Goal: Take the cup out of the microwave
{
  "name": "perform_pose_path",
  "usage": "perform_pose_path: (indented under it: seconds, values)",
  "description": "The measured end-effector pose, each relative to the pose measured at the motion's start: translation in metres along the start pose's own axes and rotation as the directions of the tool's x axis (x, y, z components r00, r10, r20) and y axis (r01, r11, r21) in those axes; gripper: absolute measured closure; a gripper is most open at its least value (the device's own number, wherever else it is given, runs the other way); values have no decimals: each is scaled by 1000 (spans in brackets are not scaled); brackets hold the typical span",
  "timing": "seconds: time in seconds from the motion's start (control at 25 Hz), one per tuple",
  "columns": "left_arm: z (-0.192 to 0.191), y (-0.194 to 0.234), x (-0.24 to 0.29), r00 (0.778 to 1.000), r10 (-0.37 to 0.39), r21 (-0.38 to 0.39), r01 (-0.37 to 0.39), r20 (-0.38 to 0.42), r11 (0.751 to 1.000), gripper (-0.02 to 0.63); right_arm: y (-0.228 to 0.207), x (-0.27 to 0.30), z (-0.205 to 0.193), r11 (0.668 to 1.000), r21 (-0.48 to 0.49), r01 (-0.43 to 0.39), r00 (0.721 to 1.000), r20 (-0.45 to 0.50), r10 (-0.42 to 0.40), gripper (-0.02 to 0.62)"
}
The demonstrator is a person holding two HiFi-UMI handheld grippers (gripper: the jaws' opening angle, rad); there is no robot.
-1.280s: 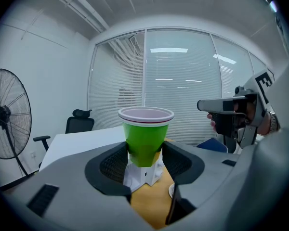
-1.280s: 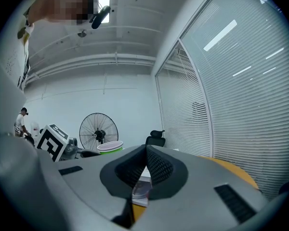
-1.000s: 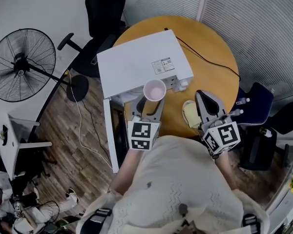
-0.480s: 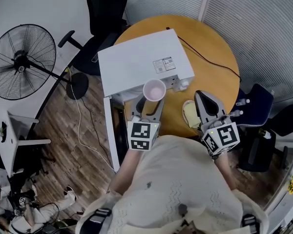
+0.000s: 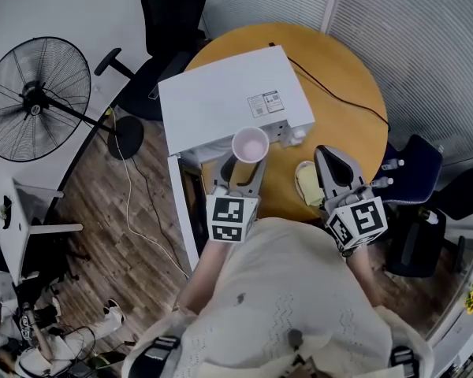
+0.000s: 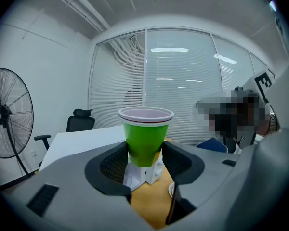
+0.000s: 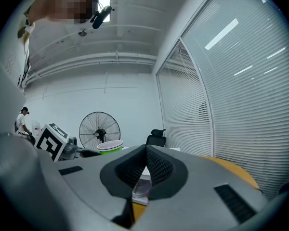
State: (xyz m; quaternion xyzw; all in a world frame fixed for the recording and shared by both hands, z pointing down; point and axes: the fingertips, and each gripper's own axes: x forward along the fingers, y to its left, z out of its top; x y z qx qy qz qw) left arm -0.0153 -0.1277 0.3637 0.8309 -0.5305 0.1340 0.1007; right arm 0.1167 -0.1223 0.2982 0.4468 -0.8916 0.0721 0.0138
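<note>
My left gripper [image 5: 242,166] is shut on a cup [image 5: 250,144], green outside and pink inside, and holds it upright just in front of the white microwave [image 5: 229,97]. In the left gripper view the pads press both sides of the cup [image 6: 144,138] low on its body, with my left gripper [image 6: 144,159] below the rim. The microwave door [image 5: 181,219] hangs open on the left. My right gripper [image 5: 331,154] is level over the round wooden table [image 5: 339,93], to the right of the cup, shut and empty. In the right gripper view its pads [image 7: 154,170] meet, and the cup [image 7: 109,147] shows at left.
A small pale yellow thing [image 5: 306,182] lies on the table beside my right gripper. A black cable [image 5: 331,93] runs across the tabletop behind the microwave. A standing fan [image 5: 35,101] is at the left, a black office chair [image 5: 169,10] behind, a blue chair [image 5: 414,164] at the right.
</note>
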Motion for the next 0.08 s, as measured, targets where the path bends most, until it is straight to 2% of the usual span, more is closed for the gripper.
perform_pose_path:
  seconds: [0.08]
  values:
    - [0, -1, 0, 1000, -1, 1, 1, -1, 1000, 359, 0, 0, 0, 1000, 1, 0, 1000, -1, 0, 588]
